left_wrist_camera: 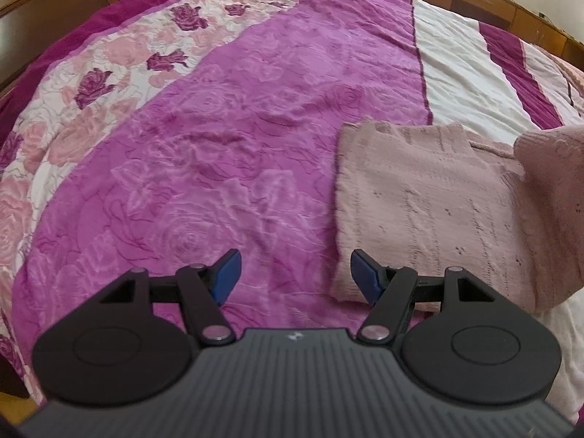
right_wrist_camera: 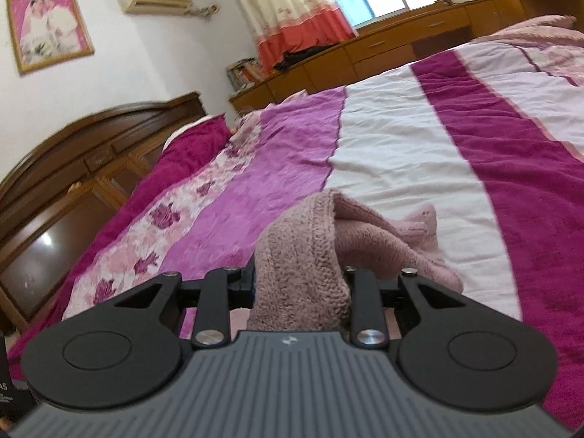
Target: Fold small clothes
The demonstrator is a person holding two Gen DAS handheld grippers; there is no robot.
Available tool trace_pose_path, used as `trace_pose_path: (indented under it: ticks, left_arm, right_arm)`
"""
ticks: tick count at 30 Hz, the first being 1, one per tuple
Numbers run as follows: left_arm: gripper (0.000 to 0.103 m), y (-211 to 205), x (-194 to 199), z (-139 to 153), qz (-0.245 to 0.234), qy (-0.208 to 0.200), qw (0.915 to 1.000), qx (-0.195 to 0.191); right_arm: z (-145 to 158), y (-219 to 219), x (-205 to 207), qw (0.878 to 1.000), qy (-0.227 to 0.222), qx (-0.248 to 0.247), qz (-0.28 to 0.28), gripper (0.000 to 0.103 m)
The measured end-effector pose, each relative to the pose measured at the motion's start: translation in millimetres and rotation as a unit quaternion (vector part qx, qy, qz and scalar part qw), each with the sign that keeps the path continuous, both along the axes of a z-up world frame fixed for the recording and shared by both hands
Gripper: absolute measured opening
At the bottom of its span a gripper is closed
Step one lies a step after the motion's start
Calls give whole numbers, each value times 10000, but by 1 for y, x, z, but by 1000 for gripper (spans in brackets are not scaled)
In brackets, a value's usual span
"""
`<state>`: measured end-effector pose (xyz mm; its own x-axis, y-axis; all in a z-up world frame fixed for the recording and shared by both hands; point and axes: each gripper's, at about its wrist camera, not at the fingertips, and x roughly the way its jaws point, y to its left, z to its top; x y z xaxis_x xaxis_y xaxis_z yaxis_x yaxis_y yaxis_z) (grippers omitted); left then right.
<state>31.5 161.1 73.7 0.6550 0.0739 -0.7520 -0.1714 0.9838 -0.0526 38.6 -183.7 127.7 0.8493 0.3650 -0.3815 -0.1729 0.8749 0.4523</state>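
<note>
A small pale pink knitted sweater (left_wrist_camera: 419, 211) lies partly folded on the bed, at the right of the left wrist view. My left gripper (left_wrist_camera: 295, 277) is open and empty, hovering just over the sweater's near left corner, with its right pad (left_wrist_camera: 363, 273) above the edge. My right gripper (right_wrist_camera: 299, 284) is shut on a bunched part of the pink sweater (right_wrist_camera: 303, 255) and holds it lifted; its fingertips are hidden by the knit. The lifted part shows at the right edge of the left wrist view (left_wrist_camera: 551, 189).
The bed is covered by a quilt (left_wrist_camera: 226, 138) with magenta, floral and white stripes. A dark wooden headboard (right_wrist_camera: 73, 168) stands at the left, wooden cabinets (right_wrist_camera: 401, 43) and a curtained window behind the bed.
</note>
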Motion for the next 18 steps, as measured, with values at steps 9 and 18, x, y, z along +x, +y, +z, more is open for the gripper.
trace_pose_path:
  ticks: [9,18]
  left_arm:
    - [68,29,-4,-1,242,-114,9995,-174]
    - [68,49,-10,-6,346,-121,9991,-195]
  right_arm:
    - [-4,83,15,9960,281,-547,646,32]
    - [-62,151,30,9877,865,-884,952,35]
